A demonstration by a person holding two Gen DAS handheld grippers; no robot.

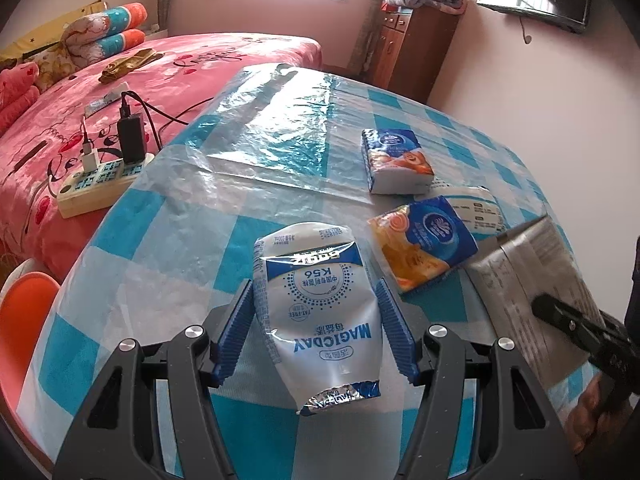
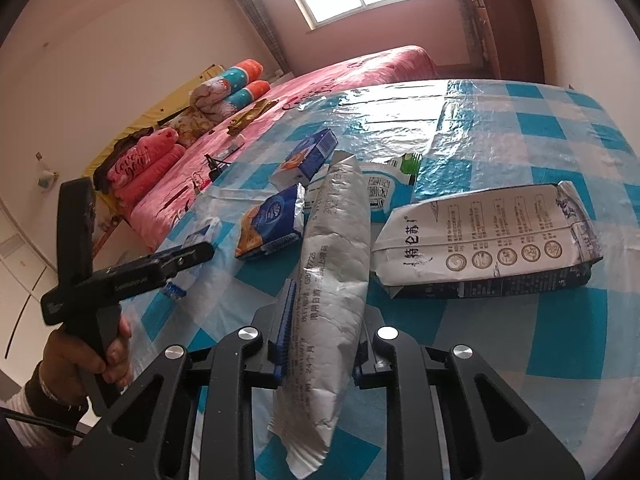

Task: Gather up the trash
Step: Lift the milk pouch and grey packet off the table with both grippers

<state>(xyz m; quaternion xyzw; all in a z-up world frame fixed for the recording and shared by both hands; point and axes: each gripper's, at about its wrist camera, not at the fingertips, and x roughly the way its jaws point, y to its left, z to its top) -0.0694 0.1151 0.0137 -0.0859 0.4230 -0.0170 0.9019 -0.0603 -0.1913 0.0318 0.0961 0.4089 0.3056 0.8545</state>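
Note:
In the left wrist view my left gripper [image 1: 316, 304] is shut on a blue-and-white milk pouch [image 1: 320, 304], with its blue pads pressing both sides just above the checked tablecloth [image 1: 168, 264]. In the right wrist view my right gripper [image 2: 324, 316] is shut on a crumpled silver-white pouch [image 2: 332, 264], held edge-up above the table. That pouch also shows at the right of the left wrist view [image 1: 528, 276]. A flattened white milk carton [image 2: 488, 236] lies on the table to the right of it.
Two tissue packs [image 1: 396, 160] [image 1: 424, 240] lie beyond the left gripper, with another wrapper [image 2: 384, 188] behind. A clear plastic sheet [image 1: 280, 120] covers the far table. A pink bed [image 1: 80, 120] with a power strip [image 1: 100, 180] lies left. An orange chair [image 1: 24, 300] stands at the table's left edge.

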